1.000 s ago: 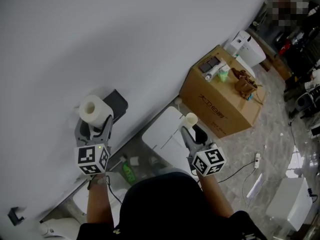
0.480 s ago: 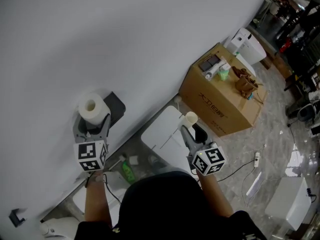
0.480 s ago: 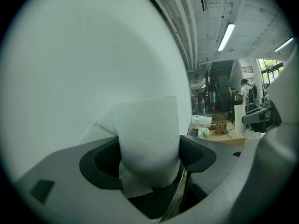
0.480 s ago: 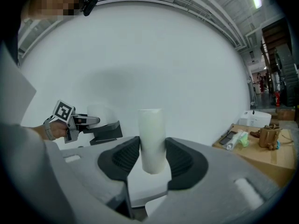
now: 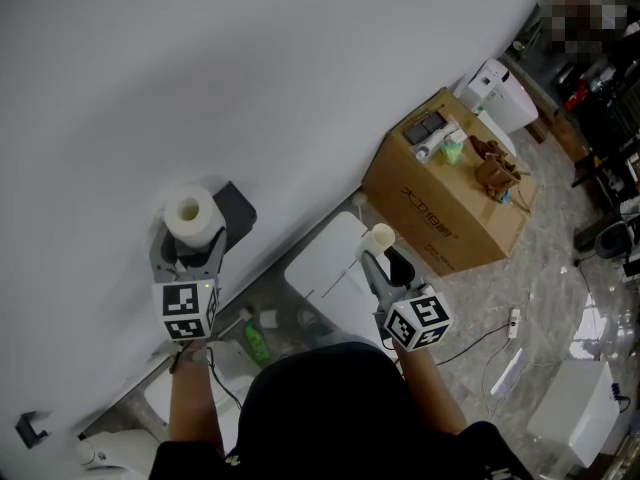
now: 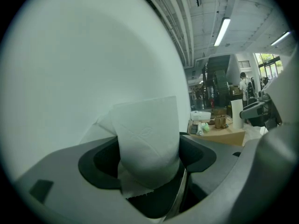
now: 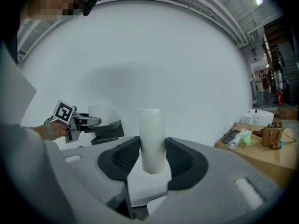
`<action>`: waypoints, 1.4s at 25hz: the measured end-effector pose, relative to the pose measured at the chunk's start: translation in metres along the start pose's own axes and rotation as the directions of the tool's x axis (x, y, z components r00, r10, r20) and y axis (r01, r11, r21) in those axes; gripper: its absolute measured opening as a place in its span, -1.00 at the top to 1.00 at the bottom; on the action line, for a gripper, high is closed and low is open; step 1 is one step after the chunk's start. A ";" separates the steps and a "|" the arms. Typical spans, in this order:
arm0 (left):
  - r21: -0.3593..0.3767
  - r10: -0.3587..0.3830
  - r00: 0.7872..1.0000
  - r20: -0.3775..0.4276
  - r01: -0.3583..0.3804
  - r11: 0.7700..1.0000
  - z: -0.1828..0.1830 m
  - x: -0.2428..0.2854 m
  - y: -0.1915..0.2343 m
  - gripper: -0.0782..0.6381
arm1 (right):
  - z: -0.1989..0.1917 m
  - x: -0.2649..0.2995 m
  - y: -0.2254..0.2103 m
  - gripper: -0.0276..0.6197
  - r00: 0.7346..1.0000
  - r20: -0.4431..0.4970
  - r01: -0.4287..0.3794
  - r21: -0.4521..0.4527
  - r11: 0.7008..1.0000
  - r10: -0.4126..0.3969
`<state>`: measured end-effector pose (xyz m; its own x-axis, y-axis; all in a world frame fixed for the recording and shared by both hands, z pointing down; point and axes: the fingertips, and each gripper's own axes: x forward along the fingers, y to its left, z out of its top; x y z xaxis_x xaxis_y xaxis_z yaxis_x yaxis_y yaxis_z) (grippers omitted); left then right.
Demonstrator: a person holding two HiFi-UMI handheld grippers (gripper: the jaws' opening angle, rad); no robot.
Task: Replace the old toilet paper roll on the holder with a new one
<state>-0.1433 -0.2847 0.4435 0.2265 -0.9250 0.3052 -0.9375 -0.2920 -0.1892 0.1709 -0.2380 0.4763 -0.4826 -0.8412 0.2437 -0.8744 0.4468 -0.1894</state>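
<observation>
My left gripper [image 5: 188, 242] is shut on a full white toilet paper roll [image 5: 190, 212], held upright against the white wall. The roll is just left of the black wall holder [image 5: 238, 208]. In the left gripper view the roll [image 6: 148, 136] fills the space between the dark pads, with a loose sheet hanging below it. My right gripper [image 5: 383, 259] is shut on a bare cardboard tube [image 5: 381, 237] that stands upright over the white toilet tank [image 5: 330, 268]. The right gripper view shows the tube [image 7: 152, 139] pinched between both pads, and the left gripper [image 7: 86, 121] and holder [image 7: 108, 130] are at left.
A cardboard box [image 5: 445, 208] with a phone, bottles and a brown item on top stands at right by the wall. A white appliance [image 5: 500, 93] is behind it. A green bottle [image 5: 258, 343] stands below the holder. A cable [image 5: 495, 333] lies on the marble floor.
The left gripper has rolled a little more upright and shifted slightly with the roll, staying beside the holder. The right gripper and its tube have not moved.
</observation>
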 end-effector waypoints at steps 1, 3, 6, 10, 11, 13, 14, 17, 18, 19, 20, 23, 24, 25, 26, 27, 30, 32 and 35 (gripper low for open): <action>0.002 0.000 1.000 -0.001 0.000 1.000 0.000 0.000 0.000 -0.27 | 0.000 0.000 0.001 0.38 1.000 0.000 -0.001 0.000 1.000 0.001; 0.004 -0.002 1.000 -0.003 0.002 1.000 0.000 0.000 0.000 -0.27 | 0.000 0.000 0.002 0.38 1.000 0.000 -0.003 -0.001 1.000 0.003; 0.003 -0.001 1.000 0.003 0.001 1.000 0.000 -0.003 0.001 -0.28 | 0.000 0.000 0.003 0.38 1.000 -0.001 -0.004 0.000 1.000 0.004; 0.002 0.003 1.000 0.018 -0.003 1.000 0.003 -0.009 0.004 -0.30 | -0.001 0.001 0.005 0.38 1.000 -0.002 -0.008 -0.001 1.000 0.008; 0.001 0.002 1.000 0.017 -0.002 1.000 0.002 -0.010 0.005 -0.30 | -0.001 0.001 0.007 0.38 1.000 -0.002 -0.011 -0.001 1.000 0.011; -0.003 0.001 1.000 0.011 -0.001 1.000 -0.001 -0.014 0.006 -0.30 | -0.002 0.003 0.011 0.38 1.000 -0.003 -0.018 -0.003 1.000 0.018; -0.006 0.000 1.000 0.010 0.000 1.000 -0.003 -0.017 0.007 -0.30 | -0.002 0.004 0.013 0.38 1.000 -0.003 -0.023 -0.004 1.000 0.023; -0.019 0.002 1.000 0.020 -0.002 1.000 -0.004 -0.030 0.010 -0.29 | -0.001 0.007 0.022 0.38 0.999 -0.002 -0.044 -0.007 0.999 0.044; -0.024 0.006 1.000 0.027 -0.005 1.000 -0.003 -0.035 0.011 -0.29 | -0.001 0.008 0.025 0.38 0.999 -0.002 -0.053 -0.008 0.999 0.053; -0.029 0.010 0.999 0.035 -0.009 1.000 -0.002 -0.040 0.012 -0.29 | -0.001 0.009 0.028 0.38 0.998 -0.003 -0.063 -0.011 0.998 0.063; -0.033 0.012 0.999 0.044 -0.011 0.999 -0.001 -0.046 0.013 -0.29 | -0.002 0.011 0.031 0.38 0.997 -0.004 -0.074 -0.013 0.997 0.074; -0.055 0.020 0.998 0.067 -0.016 0.998 -0.001 -0.064 0.014 -0.29 | -0.001 0.018 0.045 0.38 0.993 -0.006 -0.118 -0.017 0.993 0.118; -0.066 0.023 0.997 0.074 -0.018 0.998 -0.002 -0.070 0.014 -0.29 | -0.001 0.021 0.051 0.38 0.991 -0.006 -0.135 -0.019 0.991 0.135; -0.078 0.028 0.996 0.081 -0.021 0.997 -0.003 -0.077 0.015 -0.29 | 0.000 0.024 0.058 0.38 0.988 -0.006 -0.154 -0.022 0.988 0.154; -0.090 0.033 0.995 0.090 -0.025 0.996 -0.005 -0.084 0.015 -0.29 | 0.000 0.027 0.065 0.38 0.985 -0.007 -0.173 -0.024 0.985 0.173; -0.103 0.041 0.994 0.098 -0.030 0.994 -0.007 -0.092 0.016 -0.29 | 0.001 0.031 0.072 0.38 0.981 -0.008 -0.194 -0.027 0.981 0.194; -0.153 0.068 0.992 0.106 -0.052 0.987 -0.016 -0.115 0.018 -0.24 | 0.002 0.043 0.096 0.38 0.964 -0.013 -0.267 -0.038 0.963 0.267; -0.187 0.094 0.990 0.108 -0.073 0.980 -0.022 -0.130 0.020 -0.21 | 0.003 0.049 0.112 0.38 0.950 -0.020 -0.313 -0.046 0.949 0.313; -0.211 0.148 0.984 0.101 -0.125 0.970 -0.034 -0.153 0.026 -0.13 | 0.001 0.057 0.137 0.38 0.926 -0.032 -0.378 -0.057 0.924 0.377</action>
<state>-0.2112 -0.1425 0.4232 0.1104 -0.9779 0.1775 -0.9929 -0.1165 -0.0245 0.0232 -0.2251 0.4633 -0.7779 -0.6006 0.1849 -0.6284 0.7483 -0.2127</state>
